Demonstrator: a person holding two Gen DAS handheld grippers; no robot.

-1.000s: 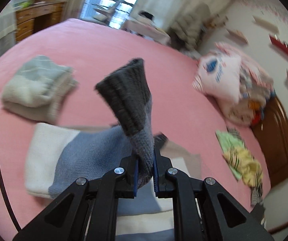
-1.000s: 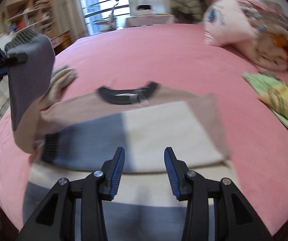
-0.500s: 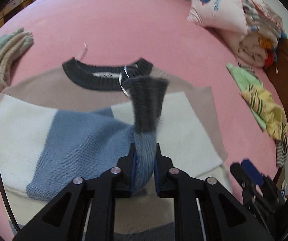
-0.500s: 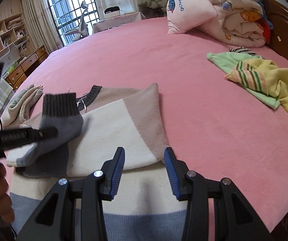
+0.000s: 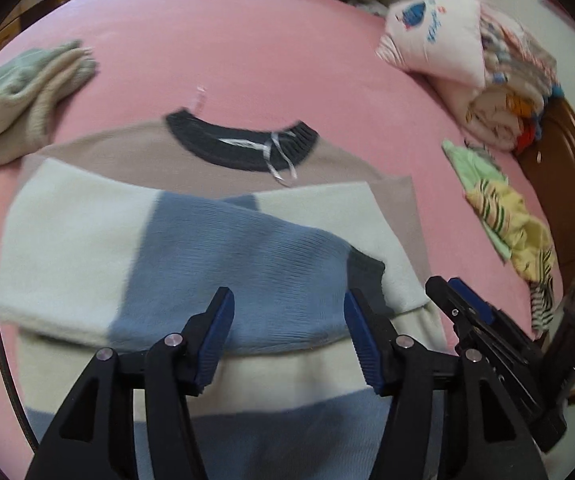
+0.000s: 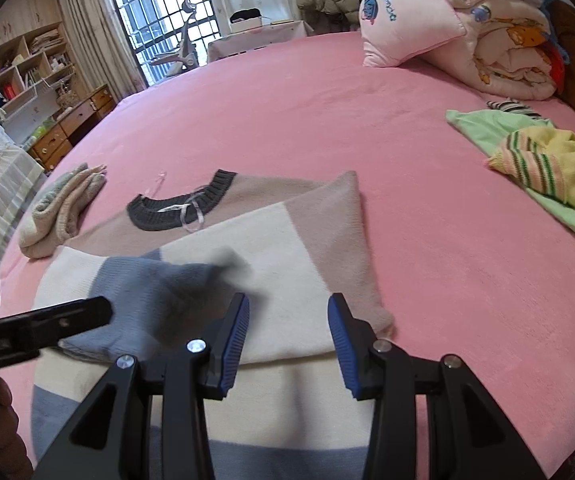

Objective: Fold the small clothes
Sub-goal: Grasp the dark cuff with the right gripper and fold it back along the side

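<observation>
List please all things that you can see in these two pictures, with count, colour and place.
sweater: 1, cream, blue and beige with dark collar, flat on the bed, both sleeves folded across its front
folded garment: 1, pale green and beige, on the bed, left of the sweater
crumpled clothes: a small pile, green and yellow striped, on the bed, right side
pillow: 1, pink, far right corner of the bed
quilt: 1, pale patterned, folded, beside the pillow
bed: 1, pink cover
shelves: wooden, far left by the window
left gripper: fingers open, over the blue sleeve
right gripper: fingers open, over the sweater
</observation>
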